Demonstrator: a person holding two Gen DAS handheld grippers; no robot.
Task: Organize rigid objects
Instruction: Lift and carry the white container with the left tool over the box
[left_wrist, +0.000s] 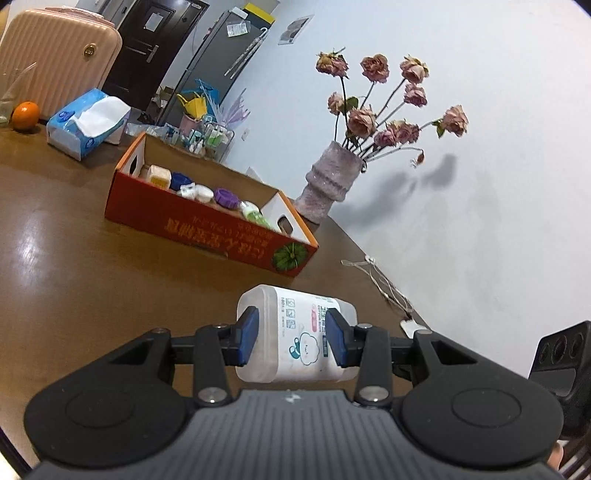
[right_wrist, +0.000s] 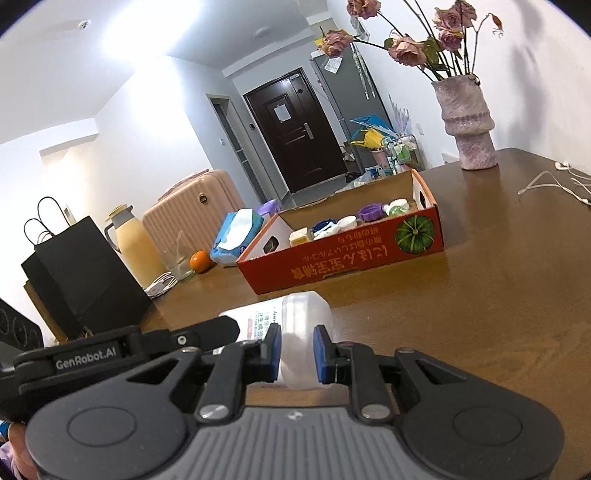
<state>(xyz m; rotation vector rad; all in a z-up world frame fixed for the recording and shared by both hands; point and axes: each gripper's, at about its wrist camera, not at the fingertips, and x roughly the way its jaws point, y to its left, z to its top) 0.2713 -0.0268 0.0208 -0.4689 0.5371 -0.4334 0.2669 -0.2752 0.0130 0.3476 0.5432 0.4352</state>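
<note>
1. The translucent plastic container (left_wrist: 295, 332) with a printed label, apparently a cotton-swab tub, is held above the brown table (left_wrist: 92, 295), lying on its side between the two tools. The left hand-held gripper (left_wrist: 291, 338) is clamped across its labelled body, the blue pads (left_wrist: 248, 334) pressing both sides. The right hand-held gripper (right_wrist: 297, 352) is closed on the container's narrower clear end (right_wrist: 304, 332), probably the lid.

2. Likely risk: with each tool gripping a different end, any pulling apart or twisting could pop the lid off and spill the contents onto the table. Keeping both moving together would avoid that.

3. The plastic looks smooth and the body rounded, so it may slip or rotate in the pads if one side lets go early. Then the container would pivot downward on the remaining grip.

4. The orange cardboard box (left_wrist: 207, 225) stands ahead on the table, already holding a row of small jars and caps (left_wrist: 207, 194) along its near wall. Lowering the container carelessly could knock these over or land on top of them. The free space seems to lie behind that row, though its floor is hidden.

5. The box wall itself could be caught by the container, shoving the light box along the table.

6. Just beyond the box stands a pink vase (left_wrist: 328, 181) of dried roses (left_wrist: 384, 99); a wide swing toward it might tip it.

7. Earphone cables (left_wrist: 384, 284) lie near the table edge and could snag a low tool.
</note>
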